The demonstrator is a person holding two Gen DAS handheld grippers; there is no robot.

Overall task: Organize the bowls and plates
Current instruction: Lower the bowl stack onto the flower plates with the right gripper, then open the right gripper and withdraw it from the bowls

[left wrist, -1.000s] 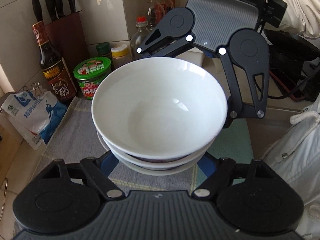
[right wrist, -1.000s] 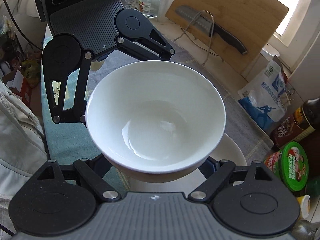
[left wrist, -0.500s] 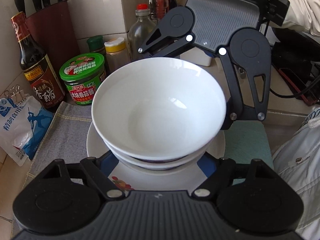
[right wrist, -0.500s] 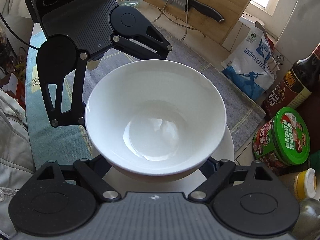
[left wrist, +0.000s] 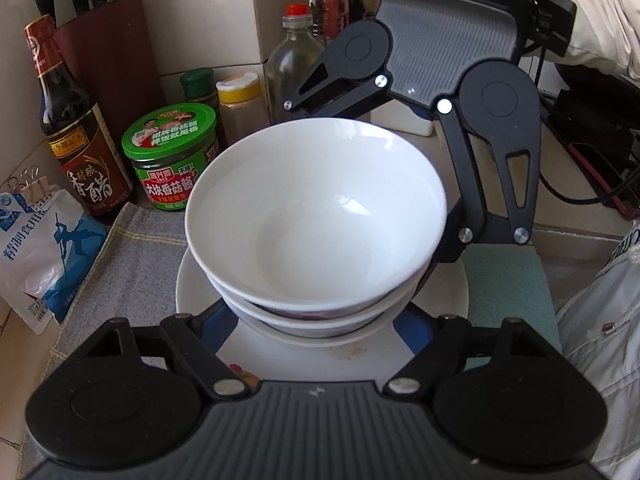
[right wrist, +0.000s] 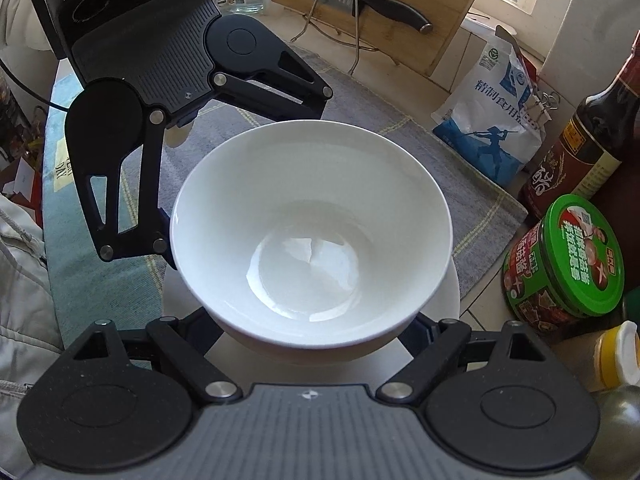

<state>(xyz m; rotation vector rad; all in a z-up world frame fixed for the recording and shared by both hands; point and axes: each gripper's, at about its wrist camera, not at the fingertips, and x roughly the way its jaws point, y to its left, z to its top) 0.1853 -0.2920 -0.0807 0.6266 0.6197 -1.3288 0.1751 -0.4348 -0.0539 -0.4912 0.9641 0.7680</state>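
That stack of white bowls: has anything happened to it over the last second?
The stack of white bowls, carried between the left tool and the right tool, came down towards the jars and now sits low over the white plate, which was barely in view a second ago. Whether it touches the plate is hidden. Both tools kept the same grip, and the green-lidded jar stayed put.

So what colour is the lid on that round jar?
Green, on the round jar; clearest in the left wrist view.
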